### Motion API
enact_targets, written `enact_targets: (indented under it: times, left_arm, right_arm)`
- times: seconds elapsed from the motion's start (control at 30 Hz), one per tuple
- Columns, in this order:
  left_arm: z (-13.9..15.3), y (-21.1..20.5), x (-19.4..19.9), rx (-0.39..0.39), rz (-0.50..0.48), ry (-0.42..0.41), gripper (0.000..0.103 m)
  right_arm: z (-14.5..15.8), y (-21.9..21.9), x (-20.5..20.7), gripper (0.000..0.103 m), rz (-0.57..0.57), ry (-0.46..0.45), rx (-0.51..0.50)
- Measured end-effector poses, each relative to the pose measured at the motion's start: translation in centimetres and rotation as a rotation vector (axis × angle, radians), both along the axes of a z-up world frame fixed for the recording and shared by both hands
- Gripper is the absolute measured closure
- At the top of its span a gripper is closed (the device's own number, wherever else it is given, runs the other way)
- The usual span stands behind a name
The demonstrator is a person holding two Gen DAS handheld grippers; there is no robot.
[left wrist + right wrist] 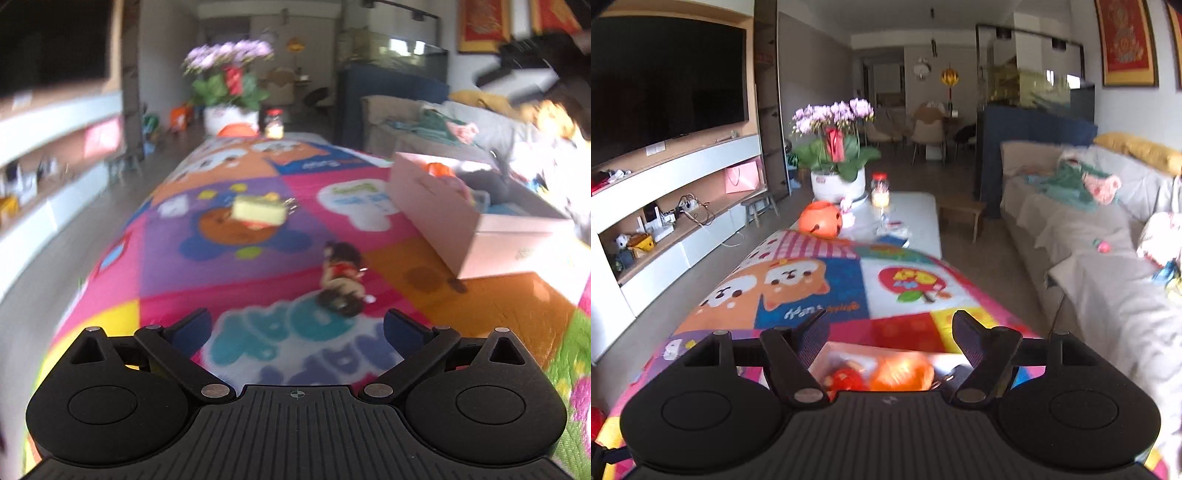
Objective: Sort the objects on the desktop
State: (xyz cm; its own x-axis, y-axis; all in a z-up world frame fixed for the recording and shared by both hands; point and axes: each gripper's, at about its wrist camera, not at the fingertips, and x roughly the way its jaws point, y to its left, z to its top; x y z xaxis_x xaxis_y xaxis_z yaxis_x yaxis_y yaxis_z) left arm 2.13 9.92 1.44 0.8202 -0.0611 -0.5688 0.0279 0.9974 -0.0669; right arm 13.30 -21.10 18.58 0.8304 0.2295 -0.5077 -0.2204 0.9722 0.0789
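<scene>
A small figurine [341,277] with dark hair and a red top is sitting on a dark round base at the lower centre of the left wrist view, on the colourful patchwork cloth [177,266]. Above and left of it, mid-frame, a pale yellow block [258,211] is lying blurred on the purple patch, well apart from the figurine. A pink open box [443,218] is standing at the right of the frame, holding an orange thing [437,169] at its far end.

The left gripper [297,330] is hovering near the bottom of the frame with its blue-padded fingers [192,328] spread wide, gripping nothing; bare cloth is lying between it and the figurine.

In the right wrist view, the right gripper [886,332] is also standing wide apart and empty, above the box [879,352], where a red item [844,378] and an orange item [899,371] are showing blurred at the bottom centre.

Further up that frame, an orange ball-shaped container [820,219], a jar [880,190] and a white flower pot [838,184] are crowding the table's far end, with a sofa [1089,236] running along the right.
</scene>
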Motion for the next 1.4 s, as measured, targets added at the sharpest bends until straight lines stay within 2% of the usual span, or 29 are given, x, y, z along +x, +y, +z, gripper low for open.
enact_targets:
  times: [0.03,0.13,0.23,0.37,0.5,0.6,0.7,0.8,0.87,1.0,1.1,1.13,1.17,1.23,1.4]
  left_arm:
    - [0.0,0.6,0.1,-0.024,0.013,0.001,0.001]
    - [0.0,1.4,0.4,-0.02,0.065,0.007,0.0]
    - [-0.2,1.7,0.4,-0.039,0.076,0.029,0.0]
    - [-0.3,1.1,-0.1,-0.01,0.056,0.036,0.0]
    - [-0.4,0.3,-0.3,0.03,0.032,0.034,0.0]
    - [-0.5,0.1,-0.3,0.037,0.013,0.037,0.0]
    - [-0.5,0.0,-0.4,0.04,0.014,0.037,0.0]
    - [-0.5,-0.2,-0.3,0.054,0.015,0.043,0.0]
    - [-0.5,-0.3,-0.3,0.061,0.015,0.048,0.0]
    - [-0.5,-0.3,-0.1,0.062,0.0,0.059,0.0]
    - [-0.5,-0.5,0.5,0.062,-0.035,0.075,0.0]
    - [-0.3,-0.7,0.8,0.065,-0.046,0.076,0.0]
    - [-0.2,-0.9,1.2,0.068,-0.047,0.072,0.0]
    - [0.4,-1.4,2.4,0.083,-0.042,0.05,0.0]
    - [1.5,-2.2,6.8,0.157,0.009,-0.048,0.0]
  right_arm:
    - [-0.4,0.3,-0.1,0.029,0.009,0.009,0.003]
    - [-1.6,2.8,-1.5,0.029,0.073,0.008,-0.061]
    - [-2.9,6.8,-3.0,0.029,0.219,0.019,-0.105]
    - [-6.2,11.9,-4.6,0.029,0.414,0.109,-0.103]
    - [-10.3,15.5,-3.9,0.029,0.434,0.264,-0.064]
    - [-13.1,16.8,-3.7,0.045,0.437,0.366,-0.035]
    - [-13.5,17.3,-5.2,0.046,0.447,0.291,-0.097]
    - [-12.2,16.2,-6.8,0.047,0.448,0.216,-0.123]
    - [-10.9,14.2,-8.1,0.047,0.452,0.181,-0.102]
    - [-8.6,8.7,-11.1,0.047,0.426,0.16,-0.053]
    - [-8.2,4.4,-13.2,0.046,0.346,0.148,-0.058]
    - [-8.3,3.2,-13.9,0.045,0.313,0.138,-0.076]
    - [-8.5,2.0,-14.5,0.032,0.28,0.122,-0.096]
    - [-9.2,0.2,-15.8,0.013,0.203,0.07,-0.111]
    - [-11.8,-1.7,-17.1,0.012,0.114,0.022,-0.087]
